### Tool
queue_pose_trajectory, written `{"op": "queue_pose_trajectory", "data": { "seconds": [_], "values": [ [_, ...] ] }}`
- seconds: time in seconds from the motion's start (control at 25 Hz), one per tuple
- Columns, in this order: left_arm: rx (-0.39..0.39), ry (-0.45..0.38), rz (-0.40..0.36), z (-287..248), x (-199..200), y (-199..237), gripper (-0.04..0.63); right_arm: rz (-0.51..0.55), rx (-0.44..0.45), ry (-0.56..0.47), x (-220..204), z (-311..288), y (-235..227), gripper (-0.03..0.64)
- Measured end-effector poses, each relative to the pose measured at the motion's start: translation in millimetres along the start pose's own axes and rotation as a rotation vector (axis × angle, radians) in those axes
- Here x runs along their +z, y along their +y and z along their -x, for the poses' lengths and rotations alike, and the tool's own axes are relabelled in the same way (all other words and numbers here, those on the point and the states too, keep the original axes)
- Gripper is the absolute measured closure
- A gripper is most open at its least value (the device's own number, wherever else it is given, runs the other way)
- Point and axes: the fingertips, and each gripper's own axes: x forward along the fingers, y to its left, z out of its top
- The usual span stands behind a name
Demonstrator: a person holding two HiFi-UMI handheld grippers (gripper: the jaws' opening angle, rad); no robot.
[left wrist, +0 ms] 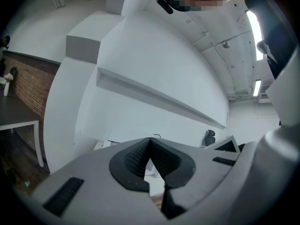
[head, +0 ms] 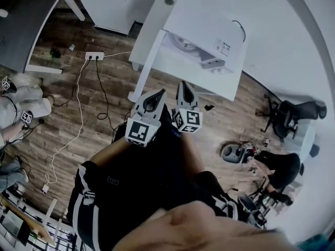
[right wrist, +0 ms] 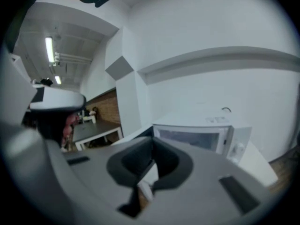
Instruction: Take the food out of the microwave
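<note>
A white microwave [head: 205, 40] stands on a white table [head: 157, 41] ahead of me, and its door looks closed. The right gripper view shows the microwave [right wrist: 201, 136] from the front, with its window dim. No food is visible. My left gripper [head: 158, 94] and right gripper [head: 184, 85] are held side by side over the floor, short of the table's near edge. The left gripper [left wrist: 150, 142] has its jaws together with nothing between them. The right gripper [right wrist: 152, 142] is also shut and empty, and it points towards the microwave.
On the wooden floor, a power strip [head: 95, 56] with trailing cables lies to the left. A dark table [head: 21, 25] stands at the far left. An office chair [head: 293, 114] and a seated person [head: 280, 166] are on the right. Another person [head: 15, 106] is at the left edge.
</note>
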Motion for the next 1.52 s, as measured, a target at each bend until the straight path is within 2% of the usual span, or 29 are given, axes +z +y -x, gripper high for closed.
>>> {"op": "queue_pose_trajectory", "data": {
  "seconds": [0.32,0.52,0.64,0.76,1.04,1.24,1.52],
  "values": [
    [0.043,-0.032,-0.002,-38,14,14,0.566,0.035,0.037,0.019,-3,-53,-25,0.583],
    [0.010,-0.040,-0.015,-63,18,11,0.566,0.031,0.061,0.066,-24,-90,-44,0.581],
    [0.034,-0.032,-0.014,-75,14,14,0.566,0.043,0.061,0.086,-39,-118,-60,0.577],
    [0.068,-0.023,0.018,-82,9,18,0.566,0.042,0.065,0.110,-53,-142,-72,0.478],
    [0.093,-0.011,0.021,-91,6,25,0.566,0.035,0.041,0.151,-79,-179,-99,0.437],
    [0.109,-0.010,0.025,-99,5,32,0.566,0.031,0.039,0.179,-97,-206,-112,0.373],
    [0.114,-0.009,0.015,-106,2,36,0.566,0.078,-0.001,0.213,-113,-237,-133,0.353]
  ]
}}
